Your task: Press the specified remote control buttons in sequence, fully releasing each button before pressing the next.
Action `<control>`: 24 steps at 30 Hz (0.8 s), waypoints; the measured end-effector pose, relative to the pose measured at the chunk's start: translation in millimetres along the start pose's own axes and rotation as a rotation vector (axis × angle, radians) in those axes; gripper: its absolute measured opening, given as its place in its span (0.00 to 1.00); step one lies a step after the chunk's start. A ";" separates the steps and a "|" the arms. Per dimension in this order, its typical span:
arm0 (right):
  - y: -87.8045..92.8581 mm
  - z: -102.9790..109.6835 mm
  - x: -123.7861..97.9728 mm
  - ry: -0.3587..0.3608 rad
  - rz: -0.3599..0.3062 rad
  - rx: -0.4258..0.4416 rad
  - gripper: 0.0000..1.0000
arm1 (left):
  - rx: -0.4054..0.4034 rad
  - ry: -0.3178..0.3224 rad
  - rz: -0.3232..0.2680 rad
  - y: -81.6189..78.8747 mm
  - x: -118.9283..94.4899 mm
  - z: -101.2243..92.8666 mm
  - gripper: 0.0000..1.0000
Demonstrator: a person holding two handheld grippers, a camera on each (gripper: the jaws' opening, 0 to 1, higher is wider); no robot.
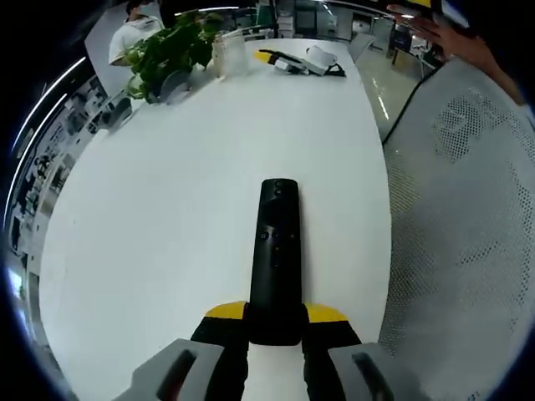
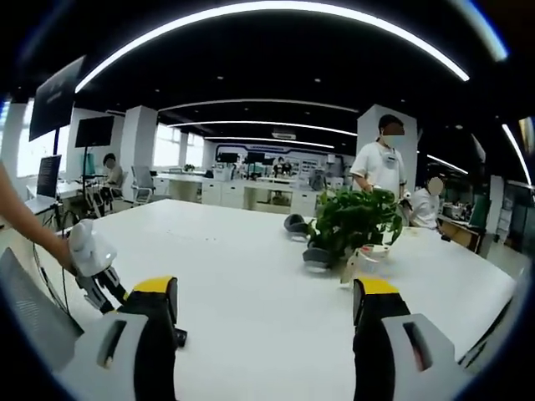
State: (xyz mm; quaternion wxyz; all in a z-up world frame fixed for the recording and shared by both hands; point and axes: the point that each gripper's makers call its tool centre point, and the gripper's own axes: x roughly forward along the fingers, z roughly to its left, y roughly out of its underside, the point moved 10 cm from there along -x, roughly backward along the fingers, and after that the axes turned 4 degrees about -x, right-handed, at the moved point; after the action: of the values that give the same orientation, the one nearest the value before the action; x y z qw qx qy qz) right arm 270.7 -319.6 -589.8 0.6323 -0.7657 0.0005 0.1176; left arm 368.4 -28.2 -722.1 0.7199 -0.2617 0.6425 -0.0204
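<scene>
A black remote control (image 1: 277, 251) points away from me over the white table (image 1: 167, 217), buttons up. My left gripper (image 1: 276, 322) is shut on the remote's near end, its yellow-tipped jaws pressed against both sides. In the right gripper view my right gripper (image 2: 266, 313) stands open above the white table (image 2: 242, 276), its jaws wide apart with nothing between them. The left gripper's white and black body (image 2: 92, 259) shows at the left of that view, held by a person's hand (image 2: 50, 242).
A potted green plant (image 1: 171, 50) (image 2: 355, 221) stands at the table's far end. Yellow and black tools and a white device (image 1: 301, 60) lie beside it. A white mesh chair back (image 1: 468, 234) rises at the right. People stand beyond the table (image 2: 380, 167).
</scene>
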 end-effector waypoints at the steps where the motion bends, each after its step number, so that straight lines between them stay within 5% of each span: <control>1: 0.4 -0.3 0.1 0.002 0.005 0.001 0.90 | 0.001 -0.002 0.002 -0.4 0.1 2.5 0.23; 24: 9.3 3.0 6.2 -0.023 0.112 -0.020 0.85 | 0.012 -0.089 0.039 -11.7 0.0 84.5 0.23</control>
State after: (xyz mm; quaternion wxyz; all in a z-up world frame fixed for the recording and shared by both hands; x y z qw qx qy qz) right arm 274.8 -317.6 -600.5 0.6171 -0.7694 0.0351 0.1614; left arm 451.0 -8.7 -714.2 0.7496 -0.2454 0.6147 0.0014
